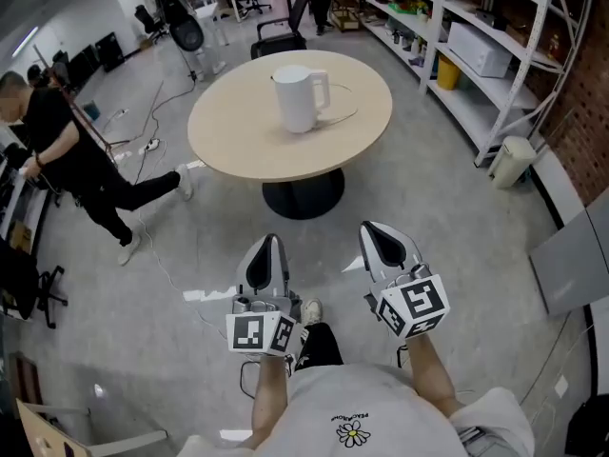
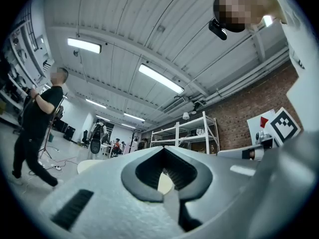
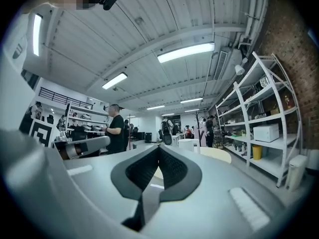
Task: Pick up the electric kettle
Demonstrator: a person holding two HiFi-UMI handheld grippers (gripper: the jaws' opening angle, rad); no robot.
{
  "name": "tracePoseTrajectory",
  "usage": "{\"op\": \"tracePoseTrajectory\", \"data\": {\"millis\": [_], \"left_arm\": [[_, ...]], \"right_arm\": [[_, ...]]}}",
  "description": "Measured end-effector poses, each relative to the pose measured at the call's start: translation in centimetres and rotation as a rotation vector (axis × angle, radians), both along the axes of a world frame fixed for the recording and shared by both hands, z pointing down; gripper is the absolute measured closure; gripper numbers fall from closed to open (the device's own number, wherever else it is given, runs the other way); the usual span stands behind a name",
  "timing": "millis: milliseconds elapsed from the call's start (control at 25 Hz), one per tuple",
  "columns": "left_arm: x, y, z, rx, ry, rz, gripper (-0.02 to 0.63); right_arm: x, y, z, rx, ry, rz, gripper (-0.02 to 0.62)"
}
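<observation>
Electric kettle [image 1: 300, 98]: white, with a lid and a side handle that faces the shelving; it stands upright near the middle of the round table, and nothing touches it.
Round table [image 1: 238, 146]: pale wood top on a single dark pedestal foot, on a grey floor.
Cable [image 1: 344, 113]: a thin loop lies on the tabletop beside the kettle's handle.
Left gripper [image 1: 270, 246]: held low in front of the person, short of the table's near edge and well apart from the kettle; its jaws are closed together with nothing between them.
Right gripper [image 1: 379, 234]: just beside the left one, likewise pointing toward the table; its dark pads meet at the tips and it holds nothing.
Marker cubes: one sits at the rear of each gripper, the left [image 1: 259, 333] and the right [image 1: 412, 305].
Wearer: bare forearms and a light shirt show at the bottom edge of the head view.
Bystander [image 1: 67, 150]: a person in black stands at the left, well away from the table.
Shelving [image 1: 476, 55]: white racks along the right, against a brick wall, with a yellow container [image 1: 447, 72] on a low shelf.
Office chair [image 1: 285, 27]: black, behind the table's far side.
Bin [image 1: 511, 160]: a white bin stands on the floor at the end of the shelving.
</observation>
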State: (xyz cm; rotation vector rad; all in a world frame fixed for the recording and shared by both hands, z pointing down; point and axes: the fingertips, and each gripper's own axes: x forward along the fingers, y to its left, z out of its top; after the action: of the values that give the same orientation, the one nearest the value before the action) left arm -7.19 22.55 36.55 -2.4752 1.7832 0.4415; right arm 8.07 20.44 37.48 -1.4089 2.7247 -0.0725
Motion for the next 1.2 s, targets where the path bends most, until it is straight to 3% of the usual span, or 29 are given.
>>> {"op": "tracePoseTrajectory", "data": {"millis": [400, 560, 840, 960, 1200], "left_arm": [[-11.0, -18.4, -3.2, 0.016, -0.028, 0.021, 0.606], [-13.3, -24.2, -3.4, -0.002, -0.038, 0.038, 0.606], [-11.5, -32.6, -0.7, -0.068, -0.019, 0.091, 0.605], [-10.1, -37.1, -0.1, -0.067, -0.012, 0.121, 0.552], [-6.4, -47.3, 1.1, -0.065, -0.068, 0.129, 0.516]], "right_arm": [[-8.3, -19.5, -3.9, 0.02, -0.032, 0.087, 0.591], [-9.7, -24.6, -4.2, -0.001, -0.031, 0.121, 0.591], [-7.7, -34.5, -1.4, -0.079, -0.022, 0.143, 0.578], [-6.8, -39.5, -0.6, -0.082, -0.016, 0.129, 0.568], [-4.2, -49.4, 0.4, -0.072, 0.008, 0.1, 0.544]]}}
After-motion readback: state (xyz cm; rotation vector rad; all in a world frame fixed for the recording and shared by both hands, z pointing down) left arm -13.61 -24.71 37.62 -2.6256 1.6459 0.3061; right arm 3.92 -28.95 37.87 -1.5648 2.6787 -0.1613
